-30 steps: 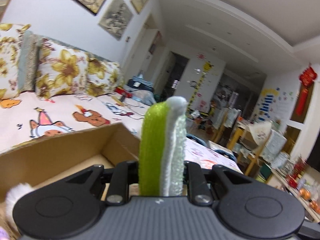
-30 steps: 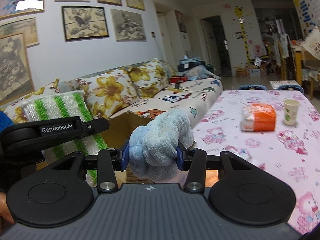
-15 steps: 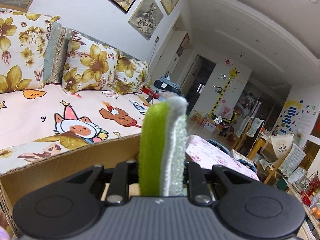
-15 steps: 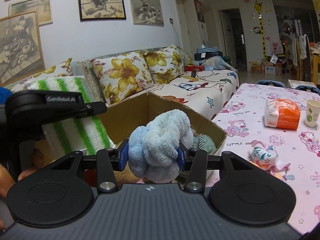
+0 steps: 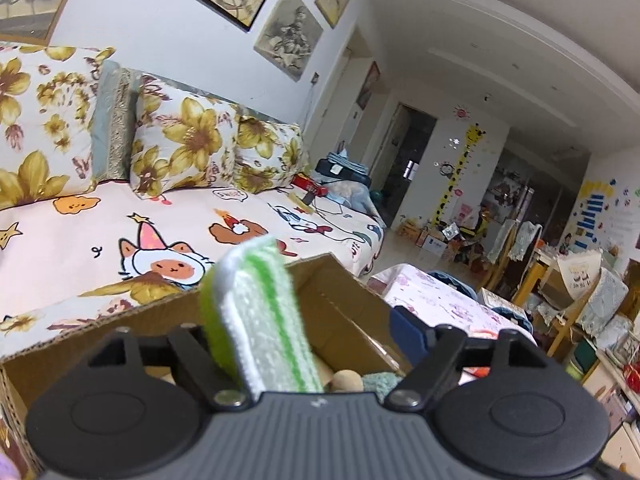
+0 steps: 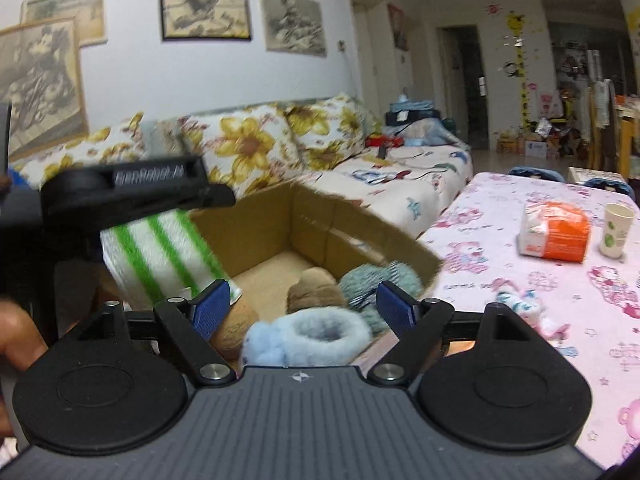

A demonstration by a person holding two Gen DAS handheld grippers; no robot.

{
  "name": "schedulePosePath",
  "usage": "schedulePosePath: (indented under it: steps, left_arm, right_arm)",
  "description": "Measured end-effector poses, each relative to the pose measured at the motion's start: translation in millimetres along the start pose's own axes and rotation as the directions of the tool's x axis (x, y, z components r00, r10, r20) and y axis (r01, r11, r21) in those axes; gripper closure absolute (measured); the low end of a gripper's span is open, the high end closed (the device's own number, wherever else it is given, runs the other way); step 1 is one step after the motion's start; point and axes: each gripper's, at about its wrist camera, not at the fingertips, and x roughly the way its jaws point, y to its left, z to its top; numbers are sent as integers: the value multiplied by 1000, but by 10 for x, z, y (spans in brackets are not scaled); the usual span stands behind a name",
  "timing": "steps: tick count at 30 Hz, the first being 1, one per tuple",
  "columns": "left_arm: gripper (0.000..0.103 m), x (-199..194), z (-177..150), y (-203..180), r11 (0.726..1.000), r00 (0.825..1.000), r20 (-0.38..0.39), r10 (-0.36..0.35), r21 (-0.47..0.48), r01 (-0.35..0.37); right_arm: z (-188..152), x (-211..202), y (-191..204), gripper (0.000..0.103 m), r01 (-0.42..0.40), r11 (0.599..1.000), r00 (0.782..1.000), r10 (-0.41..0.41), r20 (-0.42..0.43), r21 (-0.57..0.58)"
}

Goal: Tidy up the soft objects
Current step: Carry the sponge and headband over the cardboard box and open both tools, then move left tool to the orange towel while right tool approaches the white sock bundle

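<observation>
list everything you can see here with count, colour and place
cardboard box: 1, brown, beside the sofa
striped cloth: 1, green and white, tilting over the box
fluffy toy: 1, light blue, in the box
plush pieces: several, brown and teal, in the box
tissue pack: 1, orange, on pink table
paper cup: 1, white, on table
small toy: 1, pink-white, on table
left hand-held gripper: open
right hand-held gripper: open

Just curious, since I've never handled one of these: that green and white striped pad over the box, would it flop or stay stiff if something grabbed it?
The striped pad probably bends easily: beside the open left tool it leans tilted over the cardboard box. Its fuzzy pile suggests it is light and grippy, not slippery. Dropped, it would likely land softly without rolling.
</observation>
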Motion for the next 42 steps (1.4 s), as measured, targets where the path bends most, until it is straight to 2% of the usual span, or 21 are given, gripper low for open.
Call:
schedulePosePath:
  steps: [2, 5, 9, 15, 25, 42]
  left_arm:
    - [21, 0, 2, -20, 1000, 1000, 4, -4, 6, 4]
    - [13, -45, 13, -49, 1000, 999, 46, -4, 25, 3]
    - [12, -147, 35, -56, 1000, 991, 130, -10, 18, 8]
    - [10, -210, 56, -50, 1000, 983, 182, -20, -18, 24]
    - [8, -208, 5, -209, 997, 985, 160, -64, 47, 57]
    - [7, -159, -191, -548, 979, 986, 103, -134, 167, 116]
  right_arm:
    - [15, -96, -51, 2, 33, 999, 999, -34, 15, 22]
    - [9, -232, -139, 2, 77, 996, 996, -78, 31, 48]
    - [-55, -362, -248, 1, 136, 987, 990, -139, 25, 83]
    - [-178, -466, -340, 0, 192, 975, 981, -193, 0, 116]
    - [-236, -419, -400, 0, 276, 952, 961, -277, -12, 132]
    - [-306, -533, -614, 0, 317, 936, 948, -316, -26, 152]
